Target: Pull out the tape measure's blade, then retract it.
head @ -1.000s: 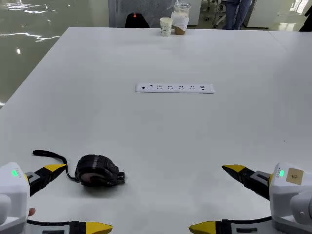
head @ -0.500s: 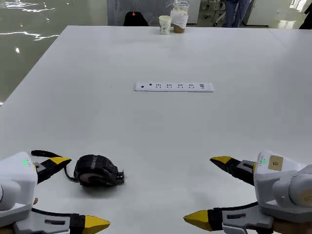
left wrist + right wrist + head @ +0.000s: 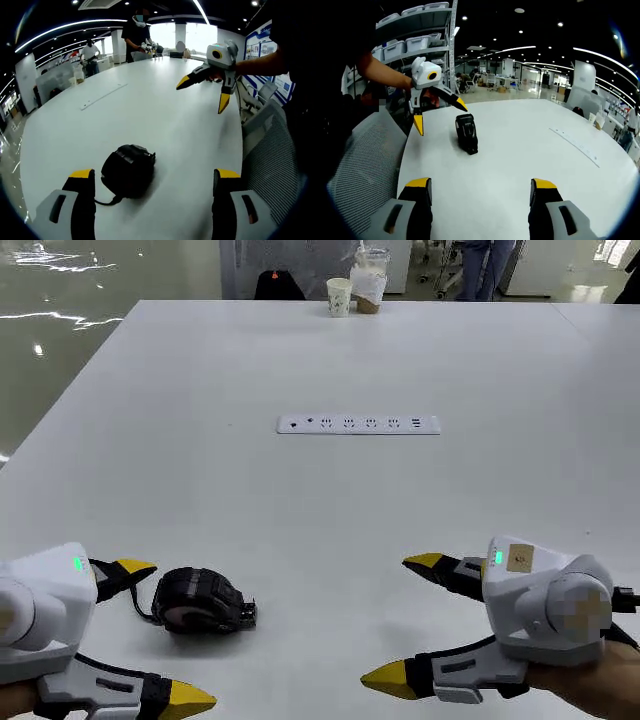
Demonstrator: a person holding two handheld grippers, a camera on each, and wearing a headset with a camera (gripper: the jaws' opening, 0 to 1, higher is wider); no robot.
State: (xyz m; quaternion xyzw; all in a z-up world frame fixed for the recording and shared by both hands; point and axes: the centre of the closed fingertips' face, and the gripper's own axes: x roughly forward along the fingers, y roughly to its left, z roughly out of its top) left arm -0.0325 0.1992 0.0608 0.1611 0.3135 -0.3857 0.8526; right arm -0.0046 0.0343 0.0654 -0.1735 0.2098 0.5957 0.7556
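Note:
A black tape measure [image 3: 202,602] lies on the white table [image 3: 340,500] near its front left, a black wrist strap trailing to its left. It also lies just ahead of the jaws in the left gripper view, tape measure [image 3: 129,170], and further off in the right gripper view, tape measure [image 3: 467,133]. My left gripper [image 3: 160,635] stands open just left of it, yellow-tipped jaws wide apart, not touching it. My right gripper [image 3: 412,622] hangs open at the front right with nothing between its jaws. The blade is not pulled out.
A white power strip [image 3: 358,424] lies across the table's middle. A paper cup [image 3: 340,296] and a plastic drink cup [image 3: 369,280] stand at the far edge. A mesh chair [image 3: 360,160] sits by the near side. People stand in the background.
Both grippers have come up and inward over the table. The left gripper now stands closer beside the tape measure. The tape measure has not moved.

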